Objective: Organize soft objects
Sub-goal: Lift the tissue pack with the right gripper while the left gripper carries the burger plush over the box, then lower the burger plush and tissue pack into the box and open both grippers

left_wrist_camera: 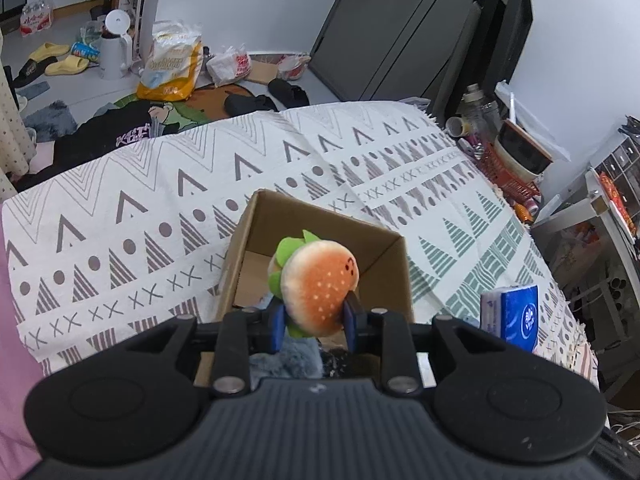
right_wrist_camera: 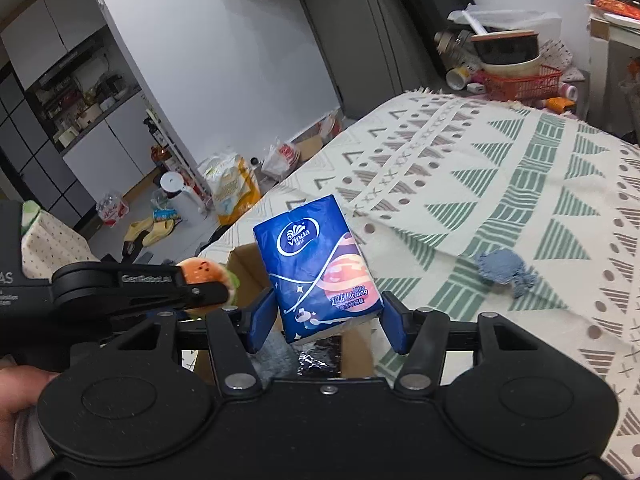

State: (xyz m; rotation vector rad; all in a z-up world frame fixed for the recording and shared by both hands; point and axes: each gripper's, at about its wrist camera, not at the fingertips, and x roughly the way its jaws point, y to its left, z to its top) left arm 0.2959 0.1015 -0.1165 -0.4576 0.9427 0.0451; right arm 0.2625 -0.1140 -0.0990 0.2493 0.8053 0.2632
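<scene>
We logged the left claw (left_wrist_camera: 314, 314) clenched on a plush hamburger (left_wrist_camera: 318, 290), its blue pads pressing the toy's two sides, bun face turned toward the camera and green lettuce frill showing at the left edge. The toy hung above the open cardboard box (left_wrist_camera: 384, 256), which stood on the patterned cloth (left_wrist_camera: 160, 200) covering the surface. Inside the box, below the claw, we noted a grey fluffy item (left_wrist_camera: 284, 356) and something dark and shiny beside it; we could not tell what either was. From the right wrist view, the right claw (right_wrist_camera: 326, 316) had its blue fingers (right_wrist_camera: 260, 316) spread wide around a blue tissue pack (right_wrist_camera: 320, 268). The pack stood tilted between them, its lower right corner near or against the right finger and a visible gap on the left, so we could not tell whether it was truly gripped or already let go. The pack sat over the box opening (right_wrist_camera: 244, 268). The left claw (right_wrist_camera: 224, 292) with the hamburger (right_wrist_camera: 204, 272) appeared just to the left of the pack in this view. A small blue-grey soft thing (right_wrist_camera: 504, 268) lay on the cloth well to the right of the box. Beyond the surface edge, bags, slippers and a white kettle cluttered the floor (left_wrist_camera: 100, 88).
</scene>
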